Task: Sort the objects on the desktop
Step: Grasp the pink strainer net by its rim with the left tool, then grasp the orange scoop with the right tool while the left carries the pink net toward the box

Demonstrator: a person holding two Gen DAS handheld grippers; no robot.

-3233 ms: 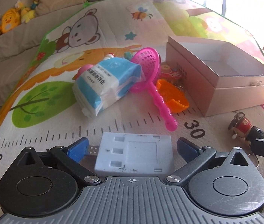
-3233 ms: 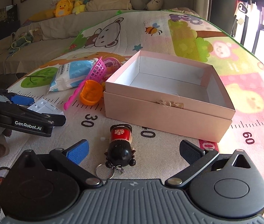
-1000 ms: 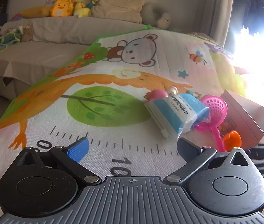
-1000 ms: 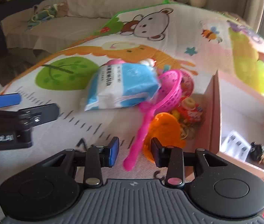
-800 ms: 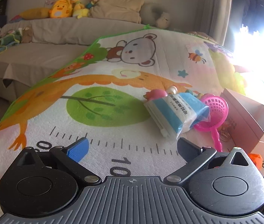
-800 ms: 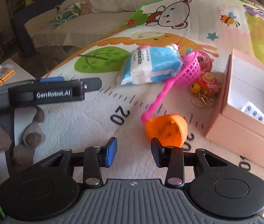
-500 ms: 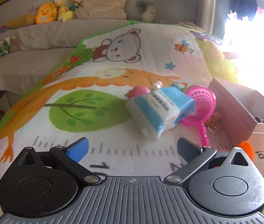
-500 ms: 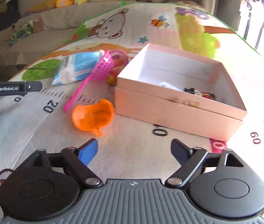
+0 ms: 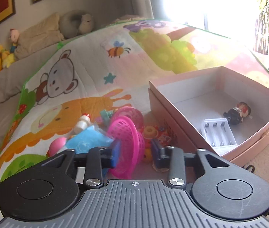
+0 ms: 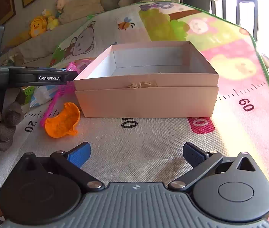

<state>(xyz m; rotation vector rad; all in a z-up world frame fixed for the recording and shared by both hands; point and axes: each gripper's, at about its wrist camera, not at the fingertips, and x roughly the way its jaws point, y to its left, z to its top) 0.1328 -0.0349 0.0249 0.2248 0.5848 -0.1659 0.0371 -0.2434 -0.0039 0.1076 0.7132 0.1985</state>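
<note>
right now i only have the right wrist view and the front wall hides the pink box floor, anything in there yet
Observer: Yes. The left wrist view shows a doll keychain and a clear battery holder lying inside the pink box.
Operator: can't tell what the left gripper is on
Observer: The left gripper has just closed, with the net of the pink scoop between its jaws.
Operator: anything between scoop and box
Observer: A yellow-orange ring-shaped toy lies there.
</note>
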